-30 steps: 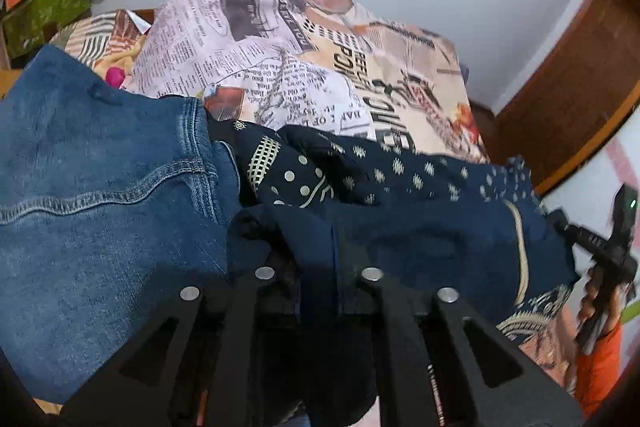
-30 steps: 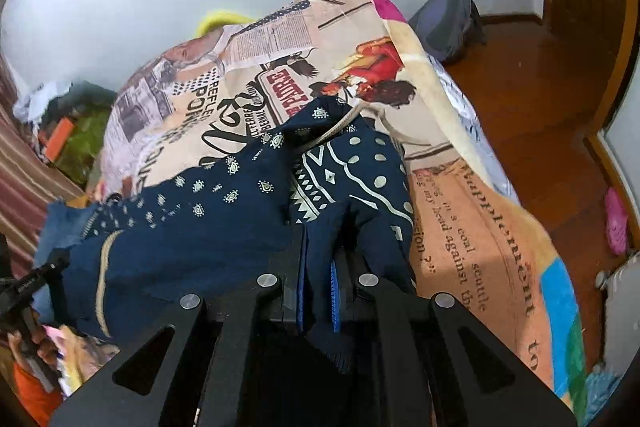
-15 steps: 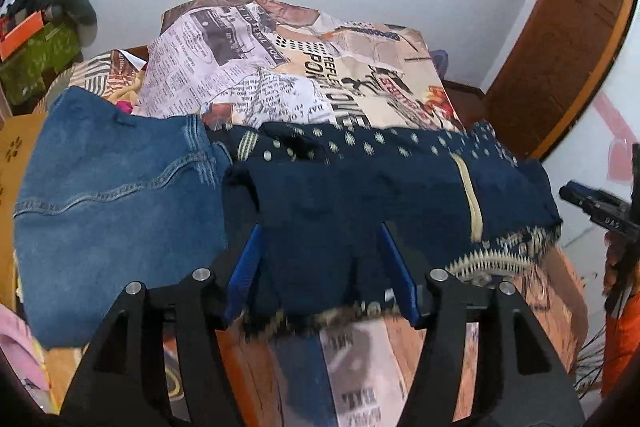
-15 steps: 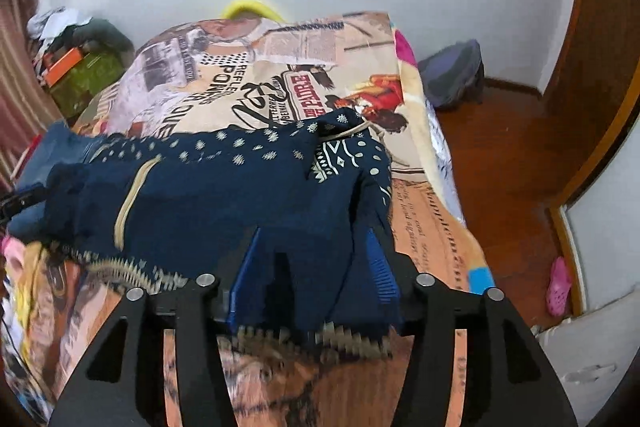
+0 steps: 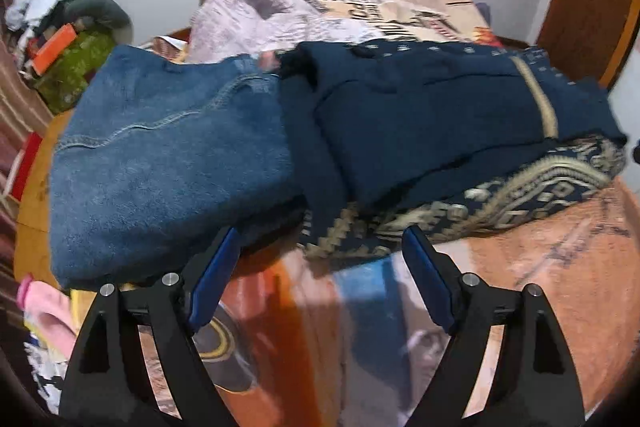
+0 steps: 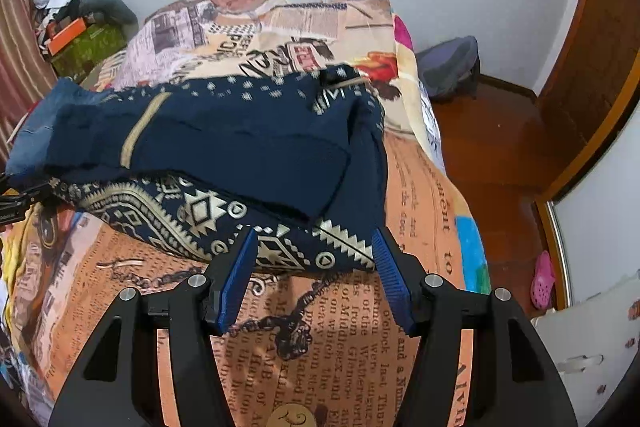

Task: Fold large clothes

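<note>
Releasing is the step in hand: both tongs are opening, and nothing lies between the blue pads of either. The left tongs (image 5: 320,259) stand wide, their tips just short of the near hem of the dark navy cloth garment with cream geometric border print (image 5: 440,131). The right tongs (image 6: 314,247) are about half spread, and the same garment's patterned hem (image 6: 280,251) lies just beyond their tips, untouched.

The garment lies folded in a flat band across the bed covered in a newspaper-print sheet (image 6: 340,347), at twelve o'clock from each pair of tongs. In the left wrist view, a folded blue denim garment (image 5: 160,163) sits at ten o'clock, touching the navy one's edge.

This fold looks laid down. The band is still long, so the next move probably calls for gripping one short end and carrying it across to the other, keeping the layers square.
</note>
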A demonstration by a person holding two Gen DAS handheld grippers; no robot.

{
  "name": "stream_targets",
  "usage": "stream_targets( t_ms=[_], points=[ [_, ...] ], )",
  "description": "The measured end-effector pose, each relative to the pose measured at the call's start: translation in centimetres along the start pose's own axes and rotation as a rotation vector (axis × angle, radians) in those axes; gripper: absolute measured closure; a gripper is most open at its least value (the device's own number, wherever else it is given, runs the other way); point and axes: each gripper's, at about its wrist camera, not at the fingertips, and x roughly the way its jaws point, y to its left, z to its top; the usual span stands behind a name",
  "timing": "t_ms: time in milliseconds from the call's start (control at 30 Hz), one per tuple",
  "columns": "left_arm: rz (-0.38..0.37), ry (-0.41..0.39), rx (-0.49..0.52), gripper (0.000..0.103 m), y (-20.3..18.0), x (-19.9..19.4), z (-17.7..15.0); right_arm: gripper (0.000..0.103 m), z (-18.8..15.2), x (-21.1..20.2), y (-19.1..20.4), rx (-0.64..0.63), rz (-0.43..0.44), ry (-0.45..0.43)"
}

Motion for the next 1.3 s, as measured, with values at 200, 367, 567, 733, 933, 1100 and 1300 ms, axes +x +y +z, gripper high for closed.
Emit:
stream_targets(
  t_ms=[200, 367, 567, 733, 933, 1100, 1300],
  points=[
    [0.075, -0.026, 0.054, 0.02, -1.3, 1.2, 1.6, 0.048, 1.2, 2.4, 0.0, -0.015, -0.069, 0.019],
    [0.072, -0.051, 0.099, 0.02, -2.5, 2.3, 4.2, 0.048, 2.8, 3.8, 0.7, -0.051, -0.047, 0.048],
    [0.015, -0.078, 0.063, 0.02, -2.5, 3.8, 8.3, 0.048, 4.5, 4.2, 0.8, -0.041, 0.051, 0.045],
    [-0.005, -0.054, -0.011, 0.02, -0.9, 6.3, 12.7, 0.047, 8.5, 6.3, -0.8, -0.013, 0.001, 0.036],
    [-0.024, -0.086, -0.128, 0.021, 2.0, 5.9, 17.4, 0.047, 14.6, 5.9, -3.7, 0.152, 0.016, -0.033],
    [-0.152, -0.107, -0.101, 0.02, 1.4, 3.7, 17.7, 0.047, 15.0, 3.4, -2.0, 0.101, 0.092, -0.075],
    [-0.178, -0.083, -0.029, 0.02, 0.1, 2.3, 16.1, 0.047, 13.5, 2.5, -1.4, 0.074, 0.203, -0.015]
  ],
)
